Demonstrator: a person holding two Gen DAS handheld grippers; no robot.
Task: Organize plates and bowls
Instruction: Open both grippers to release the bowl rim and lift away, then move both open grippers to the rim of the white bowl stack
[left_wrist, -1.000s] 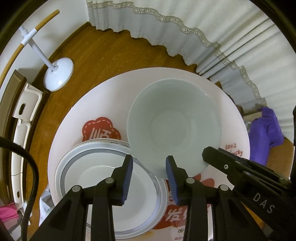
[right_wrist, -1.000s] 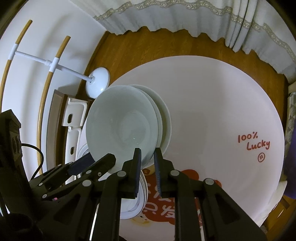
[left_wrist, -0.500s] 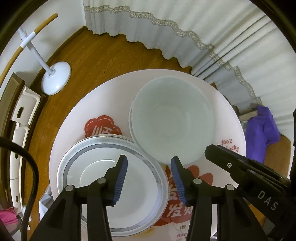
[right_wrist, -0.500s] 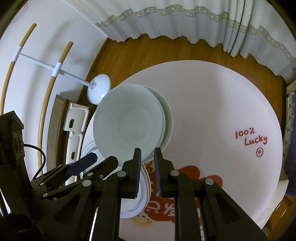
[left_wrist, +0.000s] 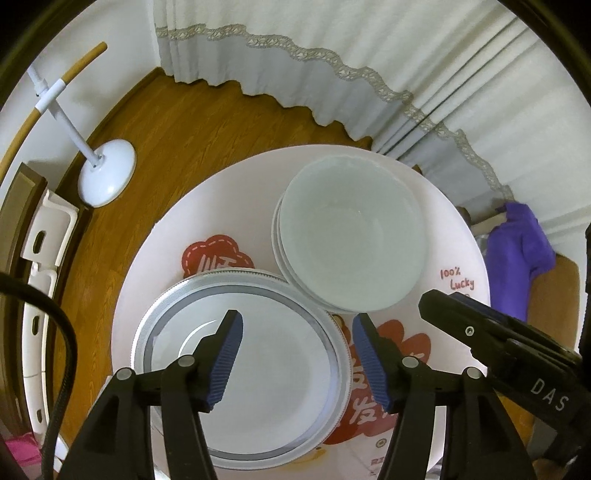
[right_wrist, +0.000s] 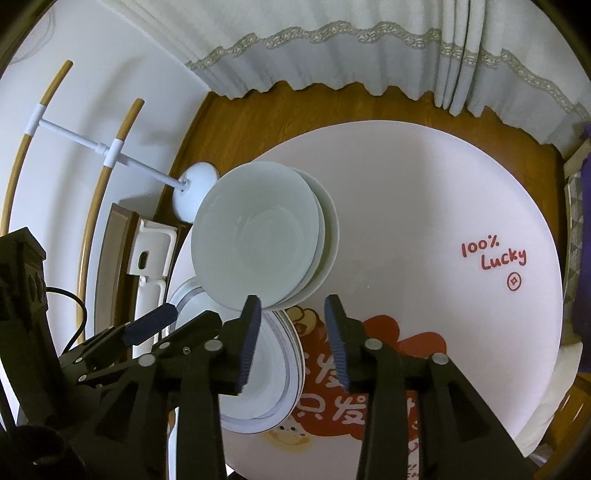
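Glazed white ceramic made up everything to be sorted on the round table (right_wrist: 424, 206): a stack of pale bowls (left_wrist: 351, 236) nested near the far edge, and a stack of plates with a grey patterned rim (left_wrist: 240, 354) beside it toward the near edge, the lip of the top bowl overhanging the plates' rim. In the right wrist view the bowls (right_wrist: 258, 236) sat toward the left edge, with the plates (right_wrist: 273, 369) just below them.

Both pairs of tongs hung above the crockery and gripped nothing. The left tongs (left_wrist: 297, 358) were opening over the top plate, its surface visible in the gap but not pressed by the blue pads. The right tongs (right_wrist: 291, 339) were opening too, poised over the plates' right rim just below the bowls, and they held nothing either.

Such pieces were probably stiff, fairly heavy for their size, smooth enough to slip, and liable to chip if knocked together. A bowl would best be taken by its rim, one pad inside the wall and one outside. A plate offered only its thin raised edge, so a firm pinch there and a level lift looked safest. Whether the stacked pieces clung to one another could not be told.
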